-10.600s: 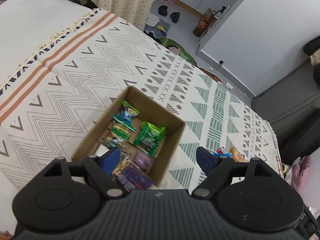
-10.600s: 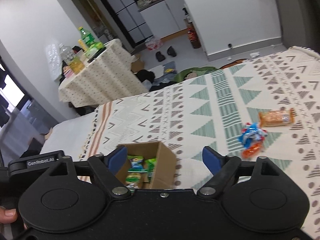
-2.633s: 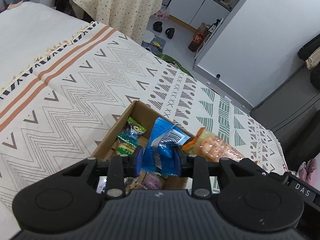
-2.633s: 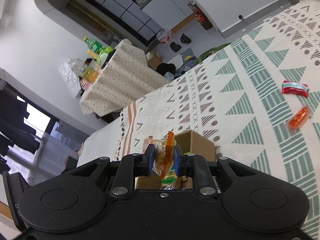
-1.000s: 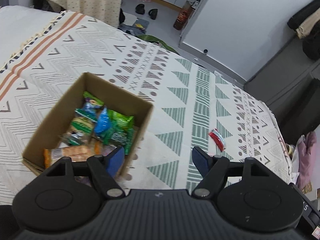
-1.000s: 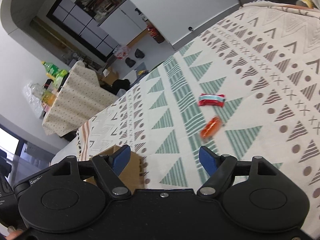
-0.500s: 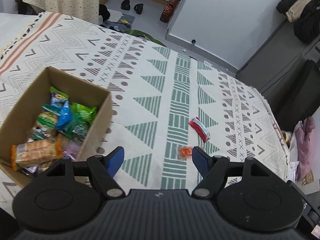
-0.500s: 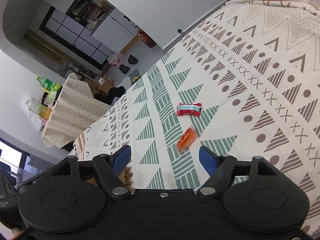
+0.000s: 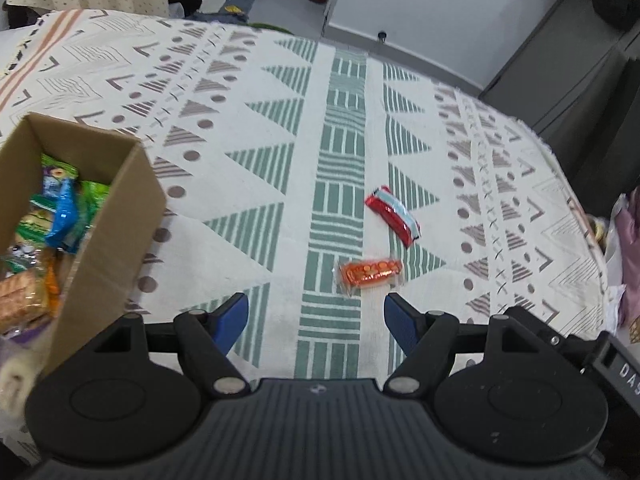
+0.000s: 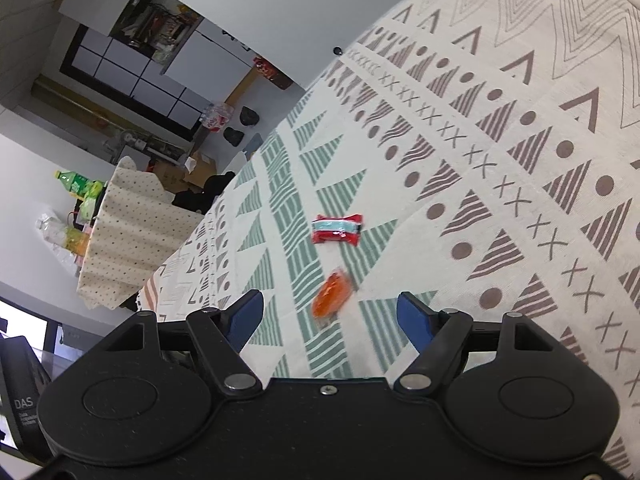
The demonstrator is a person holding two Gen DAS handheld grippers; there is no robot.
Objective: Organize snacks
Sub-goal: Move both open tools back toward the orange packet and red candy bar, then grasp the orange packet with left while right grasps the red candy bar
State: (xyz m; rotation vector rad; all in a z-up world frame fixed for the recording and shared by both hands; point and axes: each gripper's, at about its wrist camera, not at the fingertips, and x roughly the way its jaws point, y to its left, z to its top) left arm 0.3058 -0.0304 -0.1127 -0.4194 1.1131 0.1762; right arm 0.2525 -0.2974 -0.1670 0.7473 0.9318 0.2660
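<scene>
Left wrist view: both tongs (image 9: 316,316) (image 10: 330,316) gape empty over open blanket (image 9: 240,184), box (image 9: 120,216) at left edge.

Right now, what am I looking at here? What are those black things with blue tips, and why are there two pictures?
There is no robot: a person holds a hand tool in each hand, each with two blue-tipped fingers and a wide-angle camera looking along them. One picture is from the left gripper, the other from the right gripper. Both are open and hold nothing. They hover over a patterned blanket. Two snacks lie loose on it, apart from each other: a red wrapped bar and an orange packet, which sits just ahead of both grippers. In the left view, a cardboard box stands to the left, already holding several wrapped snacks.
</scene>
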